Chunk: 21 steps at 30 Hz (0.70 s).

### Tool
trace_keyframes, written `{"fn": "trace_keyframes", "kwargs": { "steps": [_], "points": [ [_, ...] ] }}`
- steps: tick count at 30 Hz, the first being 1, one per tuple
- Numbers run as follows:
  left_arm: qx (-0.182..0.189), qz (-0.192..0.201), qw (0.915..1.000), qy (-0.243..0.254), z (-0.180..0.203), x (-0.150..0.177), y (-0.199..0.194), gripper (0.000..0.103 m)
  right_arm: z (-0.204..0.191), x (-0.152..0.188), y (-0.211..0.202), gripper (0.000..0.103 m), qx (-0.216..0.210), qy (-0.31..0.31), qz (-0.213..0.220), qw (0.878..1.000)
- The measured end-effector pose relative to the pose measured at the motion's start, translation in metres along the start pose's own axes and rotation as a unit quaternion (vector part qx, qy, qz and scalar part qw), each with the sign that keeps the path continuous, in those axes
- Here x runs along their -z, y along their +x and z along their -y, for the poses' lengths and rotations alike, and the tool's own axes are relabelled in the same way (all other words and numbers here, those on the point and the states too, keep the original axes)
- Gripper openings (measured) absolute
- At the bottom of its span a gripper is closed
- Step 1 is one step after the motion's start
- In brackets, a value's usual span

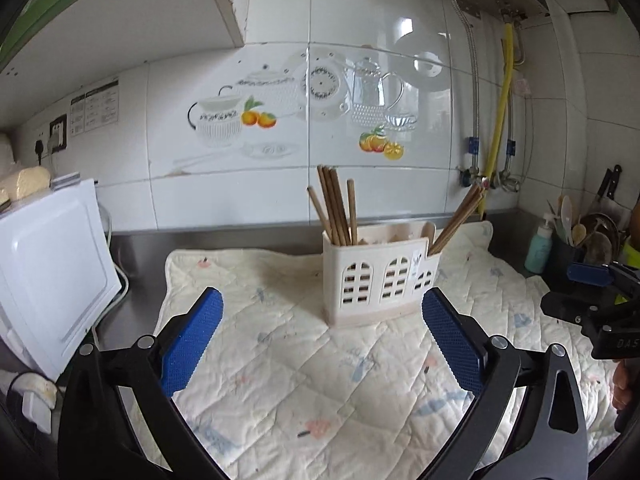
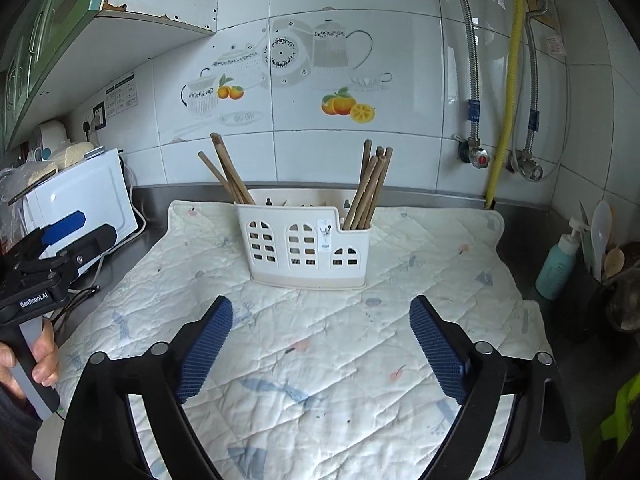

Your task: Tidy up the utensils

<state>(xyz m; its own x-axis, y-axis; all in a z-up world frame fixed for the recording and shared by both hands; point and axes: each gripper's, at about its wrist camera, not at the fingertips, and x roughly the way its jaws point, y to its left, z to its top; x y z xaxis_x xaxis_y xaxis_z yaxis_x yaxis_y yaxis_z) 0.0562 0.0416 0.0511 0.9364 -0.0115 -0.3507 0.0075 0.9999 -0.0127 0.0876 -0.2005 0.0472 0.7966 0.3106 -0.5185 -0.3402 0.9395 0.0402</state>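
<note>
I had both grippers hovering over the quilted mat (image 2: 320,360), each with its jaws spread wide and nothing between the blue pads. From the left gripper (image 1: 322,332), the utensil holder (image 1: 380,280) stood at about 12 o'clock, just past the fingertips and slightly toward the right finger, clear of both pads. From the right gripper (image 2: 321,340), the same utensil holder (image 2: 308,248) sat at 12 o'clock, a little beyond the fingertips and roughly centred in the gap.

The holder stood upright on the mat. One bunch of chopsticks (image 2: 228,176) leaned out of its left compartment toward 11 o'clock, and a second bunch (image 2: 368,188) stood in the lower right compartment, tilted toward 1 o'clock. The middle compartment's contents I could not make out; only dark shapes showed through the arched cut-outs.

In the left view the right gripper (image 1: 588,280) came in at 3 o'clock, cut off by the frame edge. In the right view the left gripper (image 2: 60,232) appeared at 9 o'clock, with the hand (image 2: 36,356) on its handle partly out of frame. A white appliance (image 2: 84,204) sat at 10 o'clock and a teal pump bottle (image 2: 560,260) at 3 o'clock, beside utensils too distorted to identify fully.
</note>
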Motion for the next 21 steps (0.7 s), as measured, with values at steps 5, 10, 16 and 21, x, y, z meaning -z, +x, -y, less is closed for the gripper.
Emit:
{"fn": "trace_keyframes", "kwargs": {
  "steps": [5, 10, 16, 21],
  "points": [
    [-0.012, -0.013, 0.9998, -0.007, -0.001, 0.015, -0.009, 0.099, -0.004, 0.011, -0.005, 0.090, 0.004, 0.006, -0.002, 1.000],
    [-0.015, -0.022, 0.9993, -0.027, -0.006, 0.025, -0.018, 0.099, -0.010, 0.020, -0.009, 0.092, 0.025, -0.004, -0.001, 1.000],
    [-0.029, -0.023, 0.9991, -0.019, -0.006, 0.031, -0.028, 0.099, -0.012, 0.029, -0.012, 0.092, 0.024, 0.006, -0.005, 1.000],
    [-0.027, -0.024, 0.9992, -0.018, -0.006, 0.035, -0.035, 0.099, -0.011, 0.035, -0.015, 0.093, 0.028, 0.012, -0.007, 1.000]
  ]
}}
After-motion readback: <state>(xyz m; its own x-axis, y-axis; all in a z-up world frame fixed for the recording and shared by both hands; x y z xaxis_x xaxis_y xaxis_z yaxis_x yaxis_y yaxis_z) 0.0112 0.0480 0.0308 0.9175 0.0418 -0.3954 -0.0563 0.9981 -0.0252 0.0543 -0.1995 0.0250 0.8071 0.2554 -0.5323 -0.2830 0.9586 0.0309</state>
